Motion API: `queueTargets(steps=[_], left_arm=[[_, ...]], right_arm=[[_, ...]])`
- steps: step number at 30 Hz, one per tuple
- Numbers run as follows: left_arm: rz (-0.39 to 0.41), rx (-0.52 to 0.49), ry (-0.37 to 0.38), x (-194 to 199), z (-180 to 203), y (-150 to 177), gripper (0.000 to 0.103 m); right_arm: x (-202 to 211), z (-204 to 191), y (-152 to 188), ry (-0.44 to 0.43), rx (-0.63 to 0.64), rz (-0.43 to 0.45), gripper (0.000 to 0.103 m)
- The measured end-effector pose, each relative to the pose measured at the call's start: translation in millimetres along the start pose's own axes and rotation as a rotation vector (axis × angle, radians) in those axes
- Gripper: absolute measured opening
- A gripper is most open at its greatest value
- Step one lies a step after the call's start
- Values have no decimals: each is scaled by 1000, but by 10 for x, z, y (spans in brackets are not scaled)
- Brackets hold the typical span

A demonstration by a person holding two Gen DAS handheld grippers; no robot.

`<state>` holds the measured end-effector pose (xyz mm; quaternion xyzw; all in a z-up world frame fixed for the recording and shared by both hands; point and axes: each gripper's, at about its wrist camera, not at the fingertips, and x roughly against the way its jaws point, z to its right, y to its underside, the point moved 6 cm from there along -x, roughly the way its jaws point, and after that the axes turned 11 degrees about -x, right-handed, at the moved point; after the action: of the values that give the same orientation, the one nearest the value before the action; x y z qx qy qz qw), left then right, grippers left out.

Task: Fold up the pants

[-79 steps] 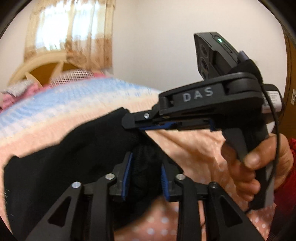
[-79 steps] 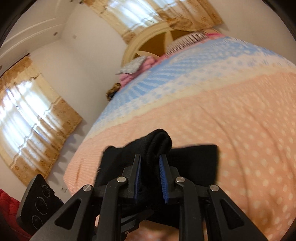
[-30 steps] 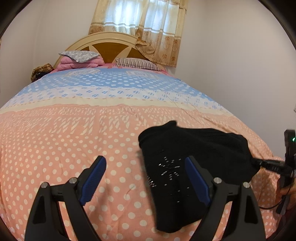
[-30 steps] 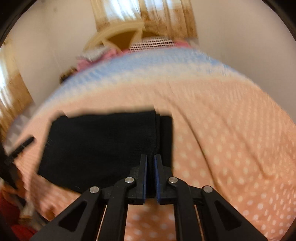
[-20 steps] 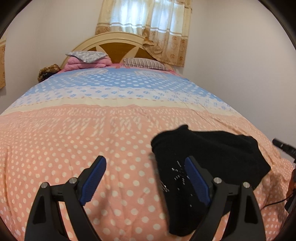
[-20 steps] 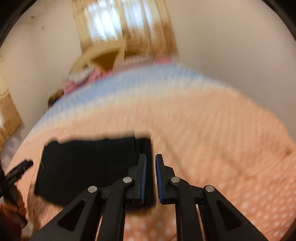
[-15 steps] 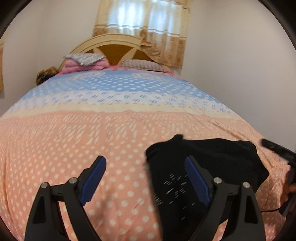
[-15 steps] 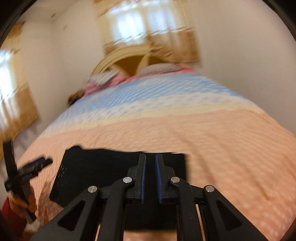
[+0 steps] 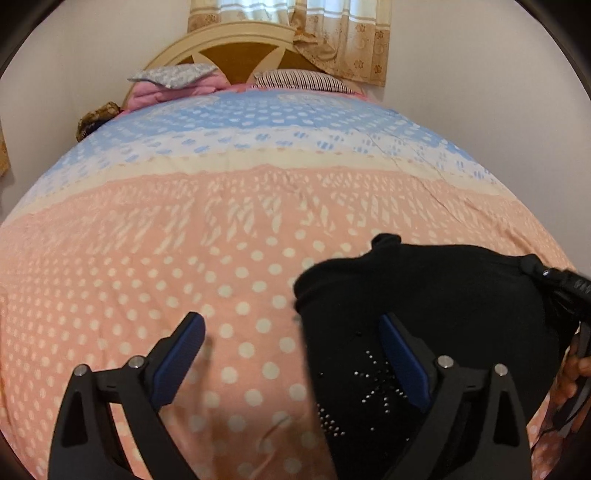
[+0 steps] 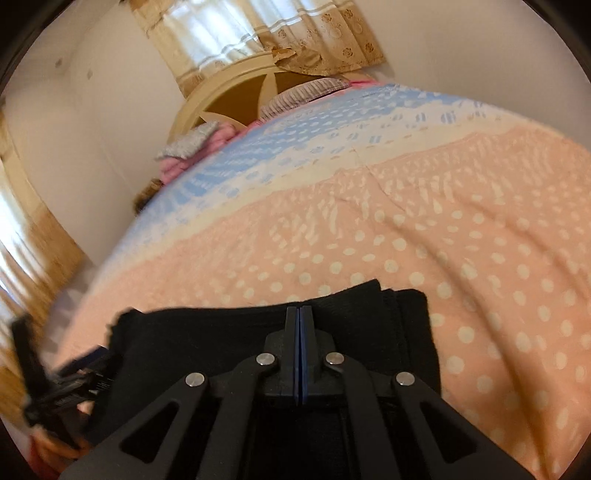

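Lying folded near the bed's (image 9: 258, 206) near edge, black pants (image 9: 424, 295) stretch crosswise between left gripper (image 9: 291, 354), jaws opening and empty, and right gripper (image 10: 299, 314), clenched empty.

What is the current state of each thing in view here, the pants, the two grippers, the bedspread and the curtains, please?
Pants: folded into a compact black stack, lying on the bed, not gripped.
Left gripper: fingers wide and opening, nothing pinched; one finger over the pants.
Right gripper: fingers shut together, empty, above the pants.
Bedspread: spread fairly smooth.
Curtains: drawn closed.
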<state>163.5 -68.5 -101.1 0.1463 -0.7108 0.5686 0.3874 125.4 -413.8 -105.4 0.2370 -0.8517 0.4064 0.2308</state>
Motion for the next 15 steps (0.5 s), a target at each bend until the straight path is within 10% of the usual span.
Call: queueTargets(steps=[2, 5, 15], left_arm=[[34, -13, -16, 141, 2, -44, 97], [96, -49, -35, 323, 75, -171, 97], [22, -161, 35, 93, 663, 43, 97]], right_arm=[[230, 37, -95, -93, -115, 52, 2], [663, 149, -178, -9, -136, 170, 3], [794, 1, 607, 142, 112, -46, 4]])
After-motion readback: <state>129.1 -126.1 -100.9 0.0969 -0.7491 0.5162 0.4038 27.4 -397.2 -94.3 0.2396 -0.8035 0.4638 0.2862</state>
